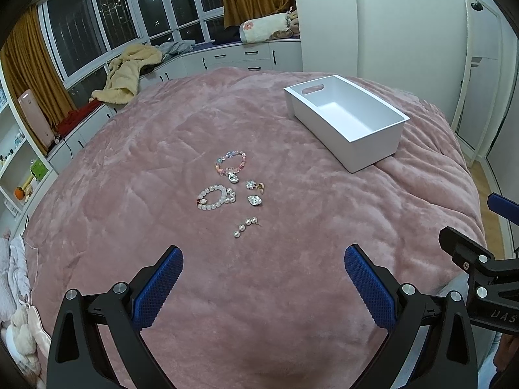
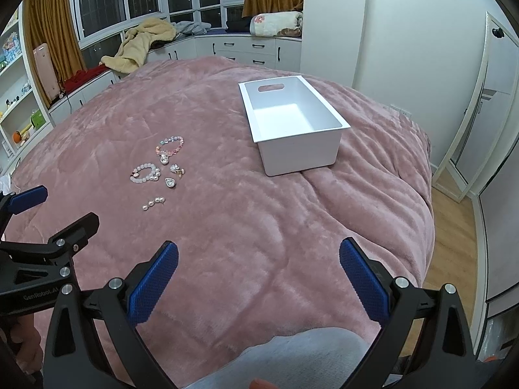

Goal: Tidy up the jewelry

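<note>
Left gripper (image 1: 263,261) and right gripper (image 2: 258,256), both with jaws wide apart and holding nothing, above a pink bed (image 1: 162,149). Jewelry (image 1: 228,188) lies ahead of the left jaws; a white bin (image 2: 293,123) ahead of the right jaws.

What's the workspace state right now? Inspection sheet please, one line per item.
Surface: pink plush bedspread, wrinkled.
Job's things: white bin upright, empty; pastel bead bracelet, white bead bracelet, crystal earring, teardrop pendant and pearl strand clustered on the bedspread, apart from the bin.
Clutter: yellow blanket heaped on the window bench.
Grippers: left gripper open, empty; right gripper open, empty; both short of the jewelry.
Cables: black cord by the bench, off the bed.
Surroundings: dark windows, mustard curtains, white shelves, wood floor.
</note>
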Tool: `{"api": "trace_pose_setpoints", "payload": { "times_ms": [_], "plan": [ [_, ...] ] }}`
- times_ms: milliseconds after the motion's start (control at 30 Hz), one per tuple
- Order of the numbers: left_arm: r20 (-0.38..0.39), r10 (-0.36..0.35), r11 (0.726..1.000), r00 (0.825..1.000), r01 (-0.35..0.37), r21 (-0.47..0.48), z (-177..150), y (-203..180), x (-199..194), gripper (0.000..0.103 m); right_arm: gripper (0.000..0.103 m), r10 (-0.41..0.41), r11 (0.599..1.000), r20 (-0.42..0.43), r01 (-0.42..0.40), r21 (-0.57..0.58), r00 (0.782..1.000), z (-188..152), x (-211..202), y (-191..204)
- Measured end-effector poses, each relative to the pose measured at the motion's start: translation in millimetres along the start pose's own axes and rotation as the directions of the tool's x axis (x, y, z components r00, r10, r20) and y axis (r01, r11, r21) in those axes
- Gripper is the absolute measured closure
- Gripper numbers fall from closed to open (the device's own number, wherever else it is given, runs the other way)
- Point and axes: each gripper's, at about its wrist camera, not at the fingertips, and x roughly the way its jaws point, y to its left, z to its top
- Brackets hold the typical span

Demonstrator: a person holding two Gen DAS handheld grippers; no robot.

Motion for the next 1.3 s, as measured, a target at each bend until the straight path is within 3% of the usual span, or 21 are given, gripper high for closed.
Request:
{"api": "trace_pose_setpoints", "payload": {
  "times_ms": [733,1100,1300],
  "plan": [
    [-0.006,-0.012,1.000,1.000,0.012,-0.001,-2.2,2.7,11.7,0.002,0.005,-0.001,1.000,-0.017,0.001,-0.001,1.000,1.5,7.7,0.0],
    [-0.010,0.027,0.998,1.000,-0.027,-0.050,3.8,50.7,71.3,0.002,0.005,0.034,0.999,-0.049,-0.034,-0.016,0.998,9.5,44.4,9.7],
    [-0.022,0.066,0.995,0.998,-0.067,-0.071,13.3,75.3,107.5,0.002,0.005,0.111,0.992,-0.047,-0.113,-0.047,0.993,25.2,77.2,26.5]
  ]
}}
